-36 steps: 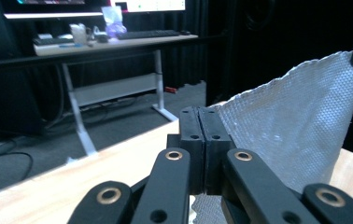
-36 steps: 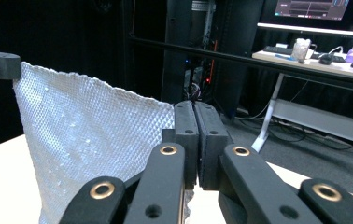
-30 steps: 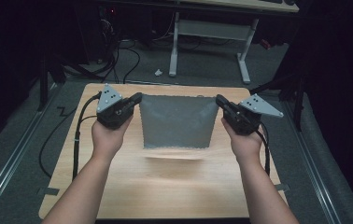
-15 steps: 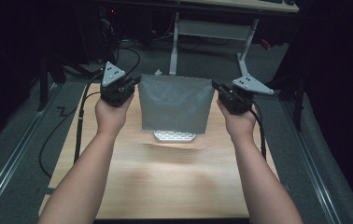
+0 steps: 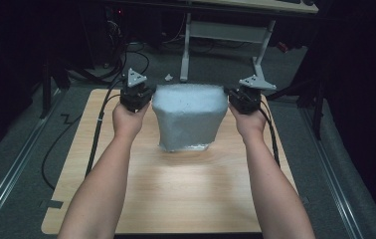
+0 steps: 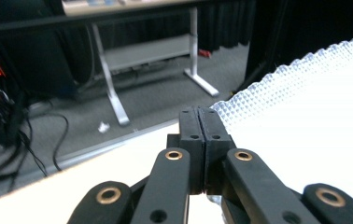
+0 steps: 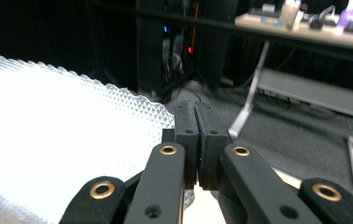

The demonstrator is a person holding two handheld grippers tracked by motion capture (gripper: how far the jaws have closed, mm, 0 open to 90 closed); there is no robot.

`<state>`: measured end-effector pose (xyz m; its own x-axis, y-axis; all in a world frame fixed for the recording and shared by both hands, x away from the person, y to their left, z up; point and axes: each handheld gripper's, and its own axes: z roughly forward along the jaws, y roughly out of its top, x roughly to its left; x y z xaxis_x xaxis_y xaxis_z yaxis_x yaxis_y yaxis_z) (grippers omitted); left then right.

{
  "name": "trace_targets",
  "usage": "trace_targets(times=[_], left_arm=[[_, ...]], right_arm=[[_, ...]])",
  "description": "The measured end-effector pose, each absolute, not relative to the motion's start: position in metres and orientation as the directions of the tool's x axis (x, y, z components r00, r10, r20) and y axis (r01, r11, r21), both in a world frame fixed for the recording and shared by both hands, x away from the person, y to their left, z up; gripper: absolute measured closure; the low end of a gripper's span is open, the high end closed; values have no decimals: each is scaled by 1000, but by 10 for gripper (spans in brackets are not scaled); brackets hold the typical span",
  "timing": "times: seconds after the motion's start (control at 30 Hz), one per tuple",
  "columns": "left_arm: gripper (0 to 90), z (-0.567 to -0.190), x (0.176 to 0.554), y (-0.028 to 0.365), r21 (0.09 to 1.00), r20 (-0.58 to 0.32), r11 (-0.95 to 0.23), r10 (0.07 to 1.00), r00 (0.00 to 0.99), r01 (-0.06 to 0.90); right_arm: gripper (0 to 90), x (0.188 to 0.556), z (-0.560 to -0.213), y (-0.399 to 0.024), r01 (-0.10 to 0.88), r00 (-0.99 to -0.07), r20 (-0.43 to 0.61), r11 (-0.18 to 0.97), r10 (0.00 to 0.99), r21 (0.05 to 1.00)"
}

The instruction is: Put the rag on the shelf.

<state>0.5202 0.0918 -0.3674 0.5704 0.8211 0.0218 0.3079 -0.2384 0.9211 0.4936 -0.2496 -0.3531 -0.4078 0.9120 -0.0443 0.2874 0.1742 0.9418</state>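
A sheet [image 5: 190, 117] of clear textured plastic is hanging stretched over the far half of the table [image 5: 176, 194], its lower edge resting on the wood. The left gripper [image 5: 146, 97] is pinching its top corner at 9 o'clock, jaws pressed together on the edge. The right gripper [image 5: 233, 98] is pinching the corner at 3 o'clock likewise.

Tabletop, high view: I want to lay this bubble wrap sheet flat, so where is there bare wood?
The near half of the wooden table is bare between the forearms. The far part is crowded: bubble wrap sheet hangs there between left gripper and right gripper, lower edge touching the wood.
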Motion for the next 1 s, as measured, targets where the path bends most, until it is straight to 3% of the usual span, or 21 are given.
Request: trace_targets(times=[0.23,1.0], left_arm=[[894,-397,524,91,881,-15,-273,801,599,387],[894,-452,502,87,847,-94,-296,734,672,442]], right_arm=[[897,499,-371,-250,333,-419,-37,191,907,923],[896,489,-432,-251,410,-473,51,169,880,896]])
